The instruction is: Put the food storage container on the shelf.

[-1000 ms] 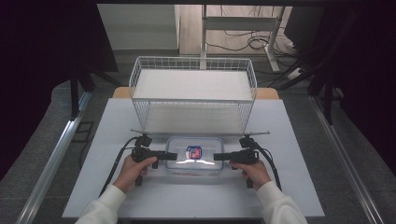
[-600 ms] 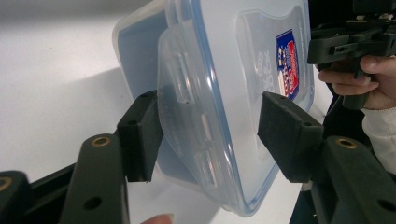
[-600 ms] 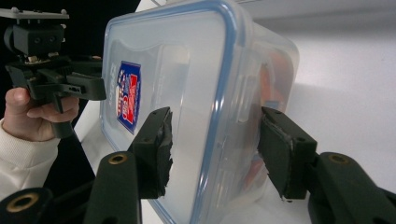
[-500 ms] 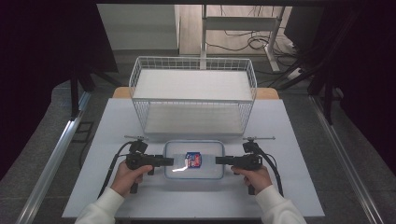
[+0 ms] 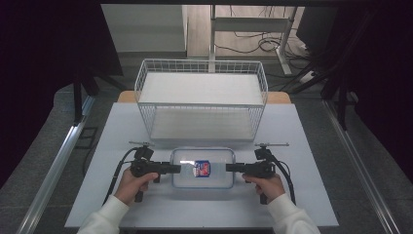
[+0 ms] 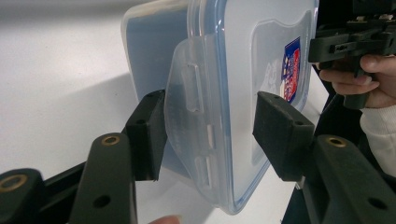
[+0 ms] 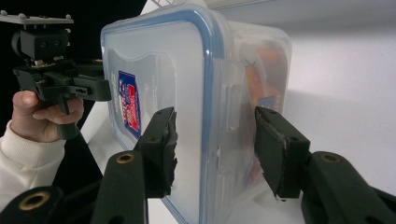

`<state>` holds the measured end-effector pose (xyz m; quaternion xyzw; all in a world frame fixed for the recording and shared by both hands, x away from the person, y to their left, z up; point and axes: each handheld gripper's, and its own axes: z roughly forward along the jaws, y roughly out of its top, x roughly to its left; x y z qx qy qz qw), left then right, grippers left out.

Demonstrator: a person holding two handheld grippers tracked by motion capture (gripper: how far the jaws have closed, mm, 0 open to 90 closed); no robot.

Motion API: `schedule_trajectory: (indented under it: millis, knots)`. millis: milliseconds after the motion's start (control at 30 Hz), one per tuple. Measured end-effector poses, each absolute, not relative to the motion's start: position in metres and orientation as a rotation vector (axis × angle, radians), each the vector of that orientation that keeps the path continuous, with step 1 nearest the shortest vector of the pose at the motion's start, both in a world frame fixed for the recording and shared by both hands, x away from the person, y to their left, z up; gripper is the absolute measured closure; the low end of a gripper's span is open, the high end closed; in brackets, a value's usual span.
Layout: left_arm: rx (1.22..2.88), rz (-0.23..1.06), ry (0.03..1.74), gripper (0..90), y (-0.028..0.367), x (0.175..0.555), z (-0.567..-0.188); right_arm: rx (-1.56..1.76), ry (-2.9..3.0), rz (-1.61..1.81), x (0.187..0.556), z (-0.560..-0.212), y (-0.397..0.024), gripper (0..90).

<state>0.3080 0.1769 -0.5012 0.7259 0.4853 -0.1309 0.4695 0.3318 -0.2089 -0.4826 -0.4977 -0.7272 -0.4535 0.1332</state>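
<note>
A clear rectangular plastic food container with a blue-rimmed lid [image 5: 202,168] is seen lying flat on the white table [image 5: 311,141], near the middle of its front edge. A red and blue label [image 5: 201,168] is carried on the lid. Just behind the container, toward the table's far edge, a white wire basket with an upper shelf [image 5: 201,100] is placed.

The left gripper [image 5: 171,168] is held at the container's left end and the right gripper [image 5: 233,168] at its right end, each gripped by a hand in a white sleeve. In the left gripper view, the black jaws are spread apart on either side of the container's clear side latch [image 6: 191,121]; the lower pad [image 6: 148,135] is seen against the container's underside, while the upper pad [image 6: 280,135] is kept clear of the lid, so nothing is clamped. In the right gripper view, the jaws are likewise parted around the container's end [image 7: 224,116], with gaps visible beside both pads [image 7: 161,151].
</note>
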Motion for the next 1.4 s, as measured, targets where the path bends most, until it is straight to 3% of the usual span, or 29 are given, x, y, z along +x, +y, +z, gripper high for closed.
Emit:
schedule_trajectory:
  millis: [600,1400]
  knots:
    - [1.779,-0.287,1.171,46.6,0.176,0.317,-0.491,-1.413,-2.153,-1.393,0.336,-0.473,-0.21,51.1]
    - [1.718,-0.245,1.176,46.2,0.187,0.395,-0.496,-1.409,-2.158,-1.488,0.416,-0.473,-0.199,51.1]
